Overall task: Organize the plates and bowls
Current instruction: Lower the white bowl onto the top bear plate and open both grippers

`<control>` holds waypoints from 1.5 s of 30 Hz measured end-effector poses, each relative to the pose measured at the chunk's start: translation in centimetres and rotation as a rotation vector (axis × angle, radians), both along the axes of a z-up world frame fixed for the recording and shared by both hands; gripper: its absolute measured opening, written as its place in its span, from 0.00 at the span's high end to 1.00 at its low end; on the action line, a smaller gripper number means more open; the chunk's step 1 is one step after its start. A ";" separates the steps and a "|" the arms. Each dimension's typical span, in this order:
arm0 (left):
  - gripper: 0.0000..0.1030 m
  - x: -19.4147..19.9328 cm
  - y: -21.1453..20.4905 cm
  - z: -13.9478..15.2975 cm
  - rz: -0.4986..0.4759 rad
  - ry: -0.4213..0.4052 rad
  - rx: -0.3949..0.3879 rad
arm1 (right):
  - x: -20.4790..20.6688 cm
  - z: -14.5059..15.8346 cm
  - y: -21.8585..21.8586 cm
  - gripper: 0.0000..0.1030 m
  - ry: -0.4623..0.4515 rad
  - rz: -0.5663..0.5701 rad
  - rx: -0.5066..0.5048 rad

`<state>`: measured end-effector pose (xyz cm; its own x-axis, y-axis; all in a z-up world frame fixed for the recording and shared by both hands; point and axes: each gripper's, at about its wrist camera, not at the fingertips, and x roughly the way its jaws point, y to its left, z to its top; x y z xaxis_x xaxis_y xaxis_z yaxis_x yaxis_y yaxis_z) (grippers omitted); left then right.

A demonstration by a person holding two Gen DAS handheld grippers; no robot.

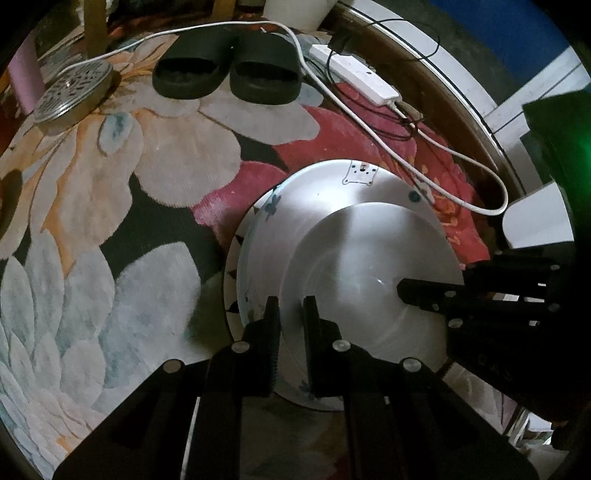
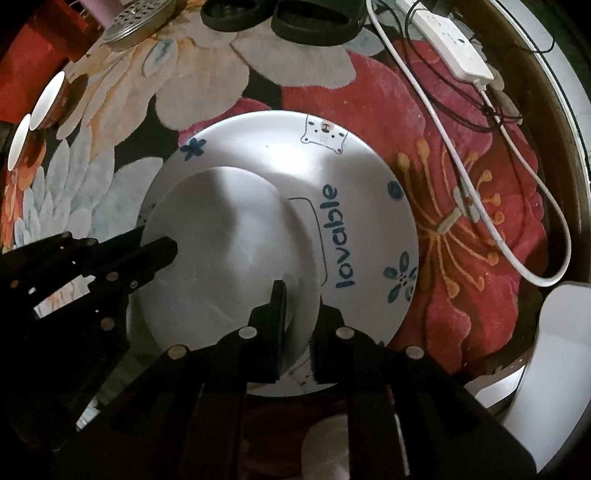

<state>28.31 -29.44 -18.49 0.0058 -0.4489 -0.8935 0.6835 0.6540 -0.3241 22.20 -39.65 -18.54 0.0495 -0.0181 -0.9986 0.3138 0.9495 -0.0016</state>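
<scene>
On rug (image 1: 110,258): one bowl (image 2: 229,266), two plates (image 2: 351,177).

Both the left gripper (image 1: 291,306) and right gripper (image 2: 299,306) are matte black (ribbed finger pads), studded with round silver screws.

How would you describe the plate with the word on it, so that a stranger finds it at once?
On the flowered carpet, below the black slippers, dishes lie stacked. The printed plate lies under a plain white dish. Only it bears blue flowers, a small bear and the word "lovable".
</scene>
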 end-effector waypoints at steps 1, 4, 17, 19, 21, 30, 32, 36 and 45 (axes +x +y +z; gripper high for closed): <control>0.90 0.0 -0.2 0.0 -0.002 -0.004 0.002 | 0.0 0.0 0.0 0.87 -0.002 0.003 -0.004; 0.90 0.0 -0.2 0.1 -0.004 -0.013 0.001 | 0.1 -0.1 -0.1 0.87 0.000 0.003 -0.008; 0.90 -0.1 -0.2 0.5 -0.007 -0.019 -0.018 | 0.7 -0.3 -0.2 0.73 0.016 0.016 -0.016; 0.90 -0.1 0.0 0.8 -0.008 -0.019 -0.030 | 0.6 0.0 -0.4 0.49 -0.003 0.009 -0.015; 0.90 -0.1 0.1 1.1 -0.006 -0.023 -0.039 | 0.6 0.6 -0.6 0.36 -0.027 0.004 -0.026; 0.42 0.8 1.6 2.1 0.038 -0.041 -0.068 | 0.7 1.9 -0.8 0.23 -0.051 0.003 -0.091; 0.09 1.3 2.2 2.3 0.062 -0.041 -0.084 | 0.6 2.2 -1.0 0.23 -0.049 -0.008 -0.106; 0.01 2.2 3.4 2.9 0.107 -0.071 -0.088 | 0.5 2.6 -1.0 0.00 -0.062 -0.008 -0.124; 0.01 2.6 4.8 3.3 0.135 -0.094 -0.071 | 1.1 2.9 0.4 0.00 -0.073 0.028 -0.140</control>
